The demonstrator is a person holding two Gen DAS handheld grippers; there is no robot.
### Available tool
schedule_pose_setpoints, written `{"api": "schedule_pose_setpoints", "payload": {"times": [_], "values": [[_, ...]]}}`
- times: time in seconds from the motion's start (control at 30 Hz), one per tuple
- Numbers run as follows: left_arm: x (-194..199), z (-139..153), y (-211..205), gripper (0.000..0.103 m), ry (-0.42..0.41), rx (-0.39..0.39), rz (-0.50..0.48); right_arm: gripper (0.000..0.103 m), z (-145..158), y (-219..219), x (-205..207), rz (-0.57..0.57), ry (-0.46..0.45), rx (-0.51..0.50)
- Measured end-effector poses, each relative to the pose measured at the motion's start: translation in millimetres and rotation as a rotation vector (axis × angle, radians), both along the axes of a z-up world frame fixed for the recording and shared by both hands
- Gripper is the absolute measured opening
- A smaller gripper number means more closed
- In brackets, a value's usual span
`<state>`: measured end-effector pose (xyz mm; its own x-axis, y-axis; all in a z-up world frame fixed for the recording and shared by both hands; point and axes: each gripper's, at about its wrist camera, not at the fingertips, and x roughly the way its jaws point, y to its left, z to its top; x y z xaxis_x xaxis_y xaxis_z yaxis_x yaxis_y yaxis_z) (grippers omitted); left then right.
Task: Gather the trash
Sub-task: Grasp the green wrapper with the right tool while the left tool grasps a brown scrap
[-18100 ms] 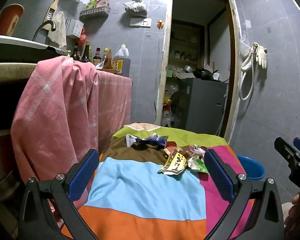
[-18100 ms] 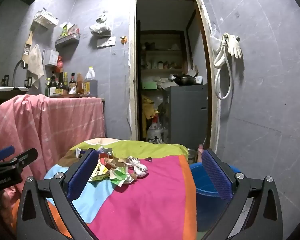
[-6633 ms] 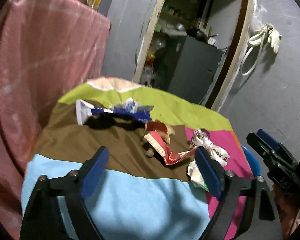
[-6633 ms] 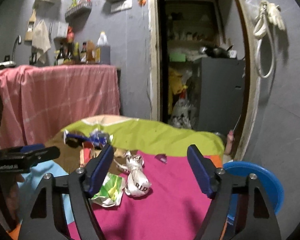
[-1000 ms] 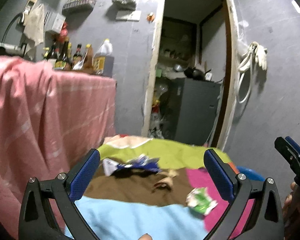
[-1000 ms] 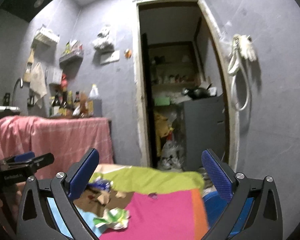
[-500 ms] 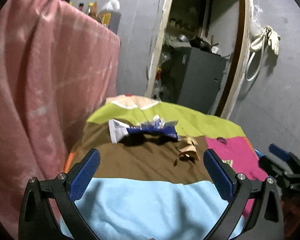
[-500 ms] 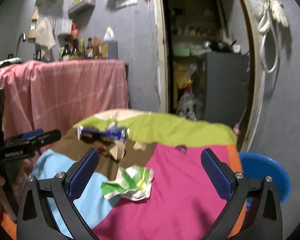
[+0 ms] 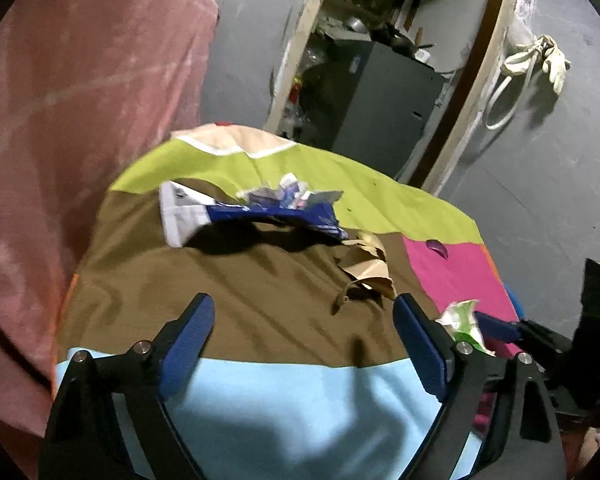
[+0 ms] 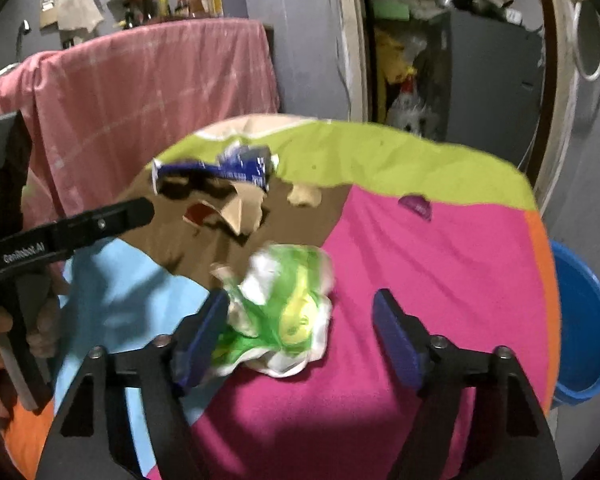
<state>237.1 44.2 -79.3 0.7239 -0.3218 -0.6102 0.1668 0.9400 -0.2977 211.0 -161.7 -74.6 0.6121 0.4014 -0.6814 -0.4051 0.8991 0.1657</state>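
A crumpled green and white wrapper (image 10: 284, 312) lies on the pink patch of the table cloth. My right gripper (image 10: 300, 332) is open around it, the left finger touching it; the wrapper also shows in the left wrist view (image 9: 464, 322). A blue and white wrapper (image 9: 256, 212) lies at the far side, also in the right wrist view (image 10: 220, 170). Brown paper scraps (image 9: 366, 268) lie near the middle. My left gripper (image 9: 304, 344) is open and empty over the brown patch, short of the scraps.
A blue basin (image 10: 584, 320) stands on the floor right of the table. A pink cloth-covered counter (image 9: 60, 120) stands at the left. A small purple scrap (image 10: 418, 206) lies on the pink patch. A doorway with a grey cabinet (image 9: 380, 104) lies behind.
Both grippers have moved down and forward toward the table. My right gripper has narrowed and come around the green and white wrapper. My left gripper has narrowed somewhat and neared the brown scraps.
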Motion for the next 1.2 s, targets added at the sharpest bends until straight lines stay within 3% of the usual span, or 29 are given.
{"api": "schedule_pose_setpoints", "payload": {"times": [0.1, 0.2, 0.43, 0.6, 0.8, 0.93, 1.2], "values": [[6.8, -1.1, -5.7, 0.084, 0.013, -0.008, -0.029, 0.053, -2.1, -6.2, 5.1, -0.005, 0.011, 0.014], [13.8, -1.1, -11.6, 0.079, 0.023, -0.010, -0.056, 0.034, -2.2, -8.2, 7.3, 0.004, 0.004, 0.008], [31.6, -6.3, -26.6, 0.063, 0.061, 0.013, -0.104, 0.013, -4.0, -16.0, 6.8, 0.034, 0.018, 0.065], [41.0, -10.1, -31.0, 0.053, 0.080, 0.010, -0.100, 0.009, -1.8, -21.5, 4.2, 0.029, -0.010, 0.076], [49.8, -13.3, -37.1, 0.030, 0.104, 0.015, -0.102, 0.008, 0.3, -27.3, 6.6, 0.001, -0.036, 0.072], [51.8, -13.8, -36.1, 0.020, 0.108, 0.006, -0.091, 0.008, 2.0, -30.2, 7.5, -0.008, -0.050, 0.079], [42.1, -6.4, -45.6, 0.013, 0.057, 0.037, -0.092, 0.007, 8.3, -38.9, 1.4, -0.024, -0.092, 0.119]]}}
